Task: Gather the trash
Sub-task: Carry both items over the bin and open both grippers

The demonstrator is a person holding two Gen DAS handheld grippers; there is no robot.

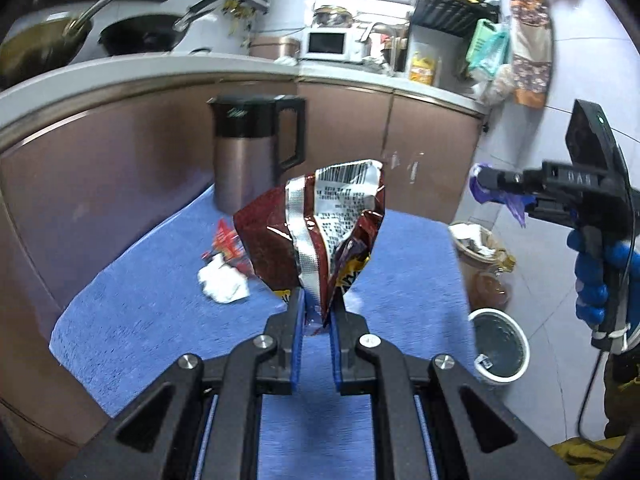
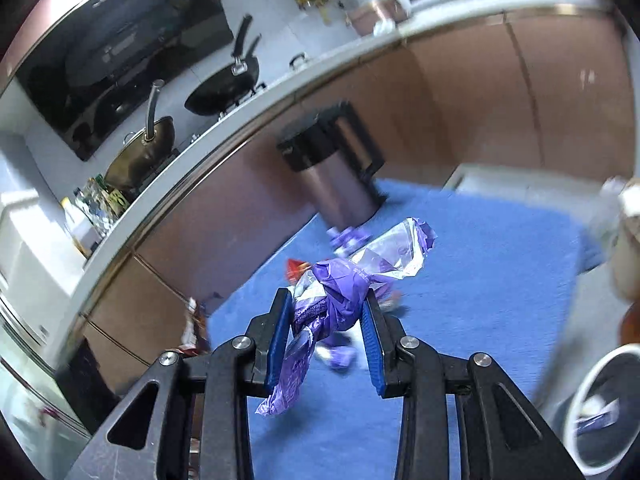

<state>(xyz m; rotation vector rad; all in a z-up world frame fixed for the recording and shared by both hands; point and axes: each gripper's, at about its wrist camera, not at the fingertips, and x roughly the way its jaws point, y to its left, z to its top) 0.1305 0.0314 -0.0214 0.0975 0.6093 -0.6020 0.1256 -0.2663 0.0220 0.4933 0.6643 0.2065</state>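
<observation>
My left gripper (image 1: 320, 304) is shut on the bottom of a crumpled dark red and silver snack bag (image 1: 316, 232), held up above the blue mat (image 1: 152, 320). A white paper wad (image 1: 224, 282) and a red wrapper (image 1: 224, 242) lie on the mat behind the bag. My right gripper (image 2: 326, 312) is shut on a crumpled purple and clear plastic wrapper (image 2: 340, 292) that hangs between its blue pads. That gripper (image 1: 482, 182) also shows at the right of the left wrist view, held by a blue-gloved hand (image 1: 592, 280). A white bin (image 1: 500, 344) stands on the floor right of the mat.
A brown and black jug (image 1: 244, 156) stands at the mat's far edge against brown cabinets (image 1: 120, 160). Pans (image 1: 140, 34) sit on the counter above. A brown basket with trash (image 1: 480, 256) stands on the floor beside the white bin (image 2: 604, 408). More purple scraps (image 2: 340, 356) lie on the mat.
</observation>
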